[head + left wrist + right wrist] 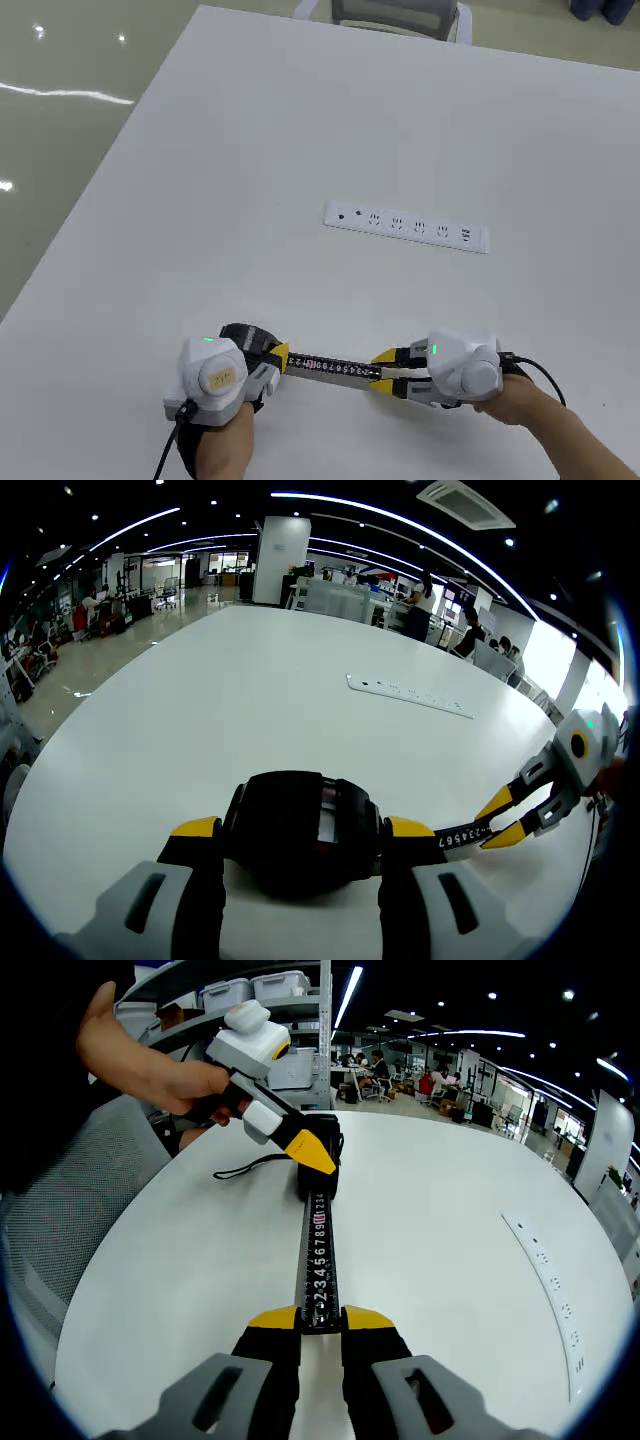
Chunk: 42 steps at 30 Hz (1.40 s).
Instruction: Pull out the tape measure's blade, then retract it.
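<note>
Near the bench's (300,130) near edge the left gripper (302,828) clamped the tape measure's (245,340) black case; the right gripper (322,1318) pinched the blade (319,1250) by its tip (drawn out between them).

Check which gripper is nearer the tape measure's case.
Left. The left gripper is shut on the black case, one jaw on each side. The right gripper is apart from it, shut on the end of the blade, with the pulled-out length between them.

Black tape measure case (300,825); dark blade (318,1270) with white numerals; left tongs (277,358) and right tongs (386,370) yellow-tipped; white desk (300,130) and power strip (405,226).
</note>
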Tool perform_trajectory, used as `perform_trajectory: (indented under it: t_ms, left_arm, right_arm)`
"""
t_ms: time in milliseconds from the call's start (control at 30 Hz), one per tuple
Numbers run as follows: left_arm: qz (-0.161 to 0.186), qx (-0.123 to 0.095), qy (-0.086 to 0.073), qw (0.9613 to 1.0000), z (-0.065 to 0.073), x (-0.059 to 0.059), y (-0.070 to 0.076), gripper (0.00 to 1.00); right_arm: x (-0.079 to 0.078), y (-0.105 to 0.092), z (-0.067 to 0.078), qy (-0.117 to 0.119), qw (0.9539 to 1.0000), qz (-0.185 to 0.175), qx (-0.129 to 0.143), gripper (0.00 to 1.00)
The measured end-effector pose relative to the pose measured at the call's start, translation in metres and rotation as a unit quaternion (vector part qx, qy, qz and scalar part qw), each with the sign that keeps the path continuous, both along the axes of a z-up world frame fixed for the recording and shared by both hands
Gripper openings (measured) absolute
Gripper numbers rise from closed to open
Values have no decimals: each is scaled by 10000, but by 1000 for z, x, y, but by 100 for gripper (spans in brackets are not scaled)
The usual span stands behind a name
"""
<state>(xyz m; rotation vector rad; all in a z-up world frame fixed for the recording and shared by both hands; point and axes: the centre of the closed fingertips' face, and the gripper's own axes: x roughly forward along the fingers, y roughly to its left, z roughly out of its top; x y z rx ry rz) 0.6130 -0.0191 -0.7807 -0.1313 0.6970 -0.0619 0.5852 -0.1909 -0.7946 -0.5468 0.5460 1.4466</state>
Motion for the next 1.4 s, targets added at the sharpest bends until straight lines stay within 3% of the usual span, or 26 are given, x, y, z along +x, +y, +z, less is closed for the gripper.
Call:
perform_trajectory:
  t_ms: [1400]
  left_arm:
    - [26, -62, -6, 10000, 0, 0, 1, 58]
  right_arm:
    - [2, 18, 2, 4, 10000, 72, 35, 14]
